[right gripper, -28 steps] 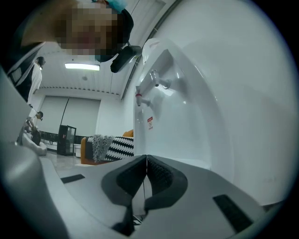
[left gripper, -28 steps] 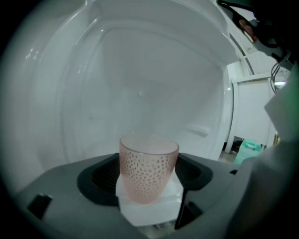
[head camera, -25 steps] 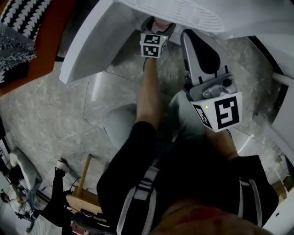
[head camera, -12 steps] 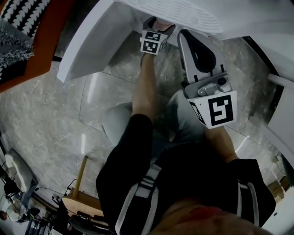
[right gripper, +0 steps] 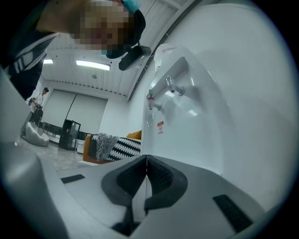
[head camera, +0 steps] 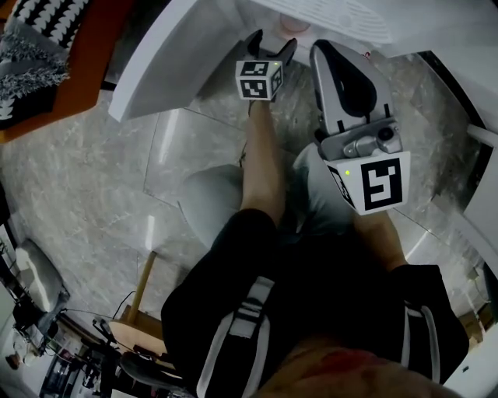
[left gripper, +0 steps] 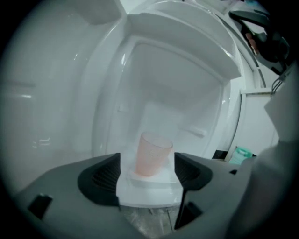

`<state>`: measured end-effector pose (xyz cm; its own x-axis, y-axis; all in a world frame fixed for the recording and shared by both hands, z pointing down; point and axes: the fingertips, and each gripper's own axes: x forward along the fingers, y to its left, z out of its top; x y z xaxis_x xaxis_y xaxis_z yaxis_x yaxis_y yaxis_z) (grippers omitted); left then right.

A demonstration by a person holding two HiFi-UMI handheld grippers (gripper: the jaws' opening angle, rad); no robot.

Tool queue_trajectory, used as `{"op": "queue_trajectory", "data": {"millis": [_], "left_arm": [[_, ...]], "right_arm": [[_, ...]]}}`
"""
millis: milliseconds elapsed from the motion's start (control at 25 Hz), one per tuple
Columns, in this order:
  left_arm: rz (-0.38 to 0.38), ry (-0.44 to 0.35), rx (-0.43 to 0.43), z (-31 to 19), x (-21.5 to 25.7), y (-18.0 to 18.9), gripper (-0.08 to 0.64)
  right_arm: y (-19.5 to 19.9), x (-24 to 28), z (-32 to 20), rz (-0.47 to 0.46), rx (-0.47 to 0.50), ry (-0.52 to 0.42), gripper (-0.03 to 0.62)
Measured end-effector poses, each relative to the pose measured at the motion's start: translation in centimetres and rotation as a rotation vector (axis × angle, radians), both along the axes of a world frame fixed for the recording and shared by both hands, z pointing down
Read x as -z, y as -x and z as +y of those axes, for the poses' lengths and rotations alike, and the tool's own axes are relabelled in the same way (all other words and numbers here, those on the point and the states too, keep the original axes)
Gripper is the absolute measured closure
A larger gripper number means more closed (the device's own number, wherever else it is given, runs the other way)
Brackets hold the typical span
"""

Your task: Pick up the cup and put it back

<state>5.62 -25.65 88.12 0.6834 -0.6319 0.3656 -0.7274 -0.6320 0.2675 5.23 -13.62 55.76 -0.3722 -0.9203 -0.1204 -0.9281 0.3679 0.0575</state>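
A translucent pink cup point(left gripper: 153, 155) stands upright on the small white drip tray point(left gripper: 150, 183) in the alcove of a white water dispenser point(left gripper: 177, 84). My left gripper point(left gripper: 148, 173) is open, its dark pads on either side of the tray. The cup sits a little ahead of the pads and touches neither. From the head view, the left gripper point(head camera: 269, 45) reaches under the dispenser's front, and a bit of the pink cup point(head camera: 290, 22) shows past it. My right gripper point(head camera: 330, 51) is shut on nothing and held beside the dispenser point(right gripper: 210, 102).
The dispenser's taps point(right gripper: 164, 87) and a red warning label point(right gripper: 160, 127) show in the right gripper view. An orange sofa with a black-and-white cushion point(right gripper: 117, 144) stands behind. The floor is grey marble tile point(head camera: 93, 186). A teal object point(left gripper: 239, 155) lies low beside the dispenser.
The left gripper's jaws have spread and it has backed off slightly, so the cup now stands free ahead of them. The right gripper has hardly moved.
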Motion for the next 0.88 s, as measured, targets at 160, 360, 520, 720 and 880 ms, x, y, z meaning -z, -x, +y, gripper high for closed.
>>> {"op": "queue_trajectory", "data": {"millis": [160, 360, 520, 720, 880], "left_arm": [[-0.028, -0.030, 0.008, 2.1, 2.3, 0.7, 0.202], [-0.070, -0.104, 0.061, 4.2, 5.6, 2.0, 0.446], [-0.066, -0.133, 0.058, 5.1, 9.2, 2.1, 0.515], [0.027, -0.050, 0.063, 6.6, 14.4, 3.2, 0.541], [0.024, -0.117, 0.103, 7.8, 19.1, 4.6, 0.545]], "right_arm": [[0.0, 0.6, 0.7, -0.008, -0.007, -0.015, 0.581], [-0.4, 1.2, 1.2, -0.038, -0.022, -0.026, 0.581], [-0.7, 1.1, 1.2, -0.052, -0.034, -0.018, 0.581], [-1.0, 0.8, 0.8, -0.070, -0.046, -0.006, 0.581], [-1.2, 0.5, 0.6, -0.068, -0.037, 0.010, 0.581]]}}
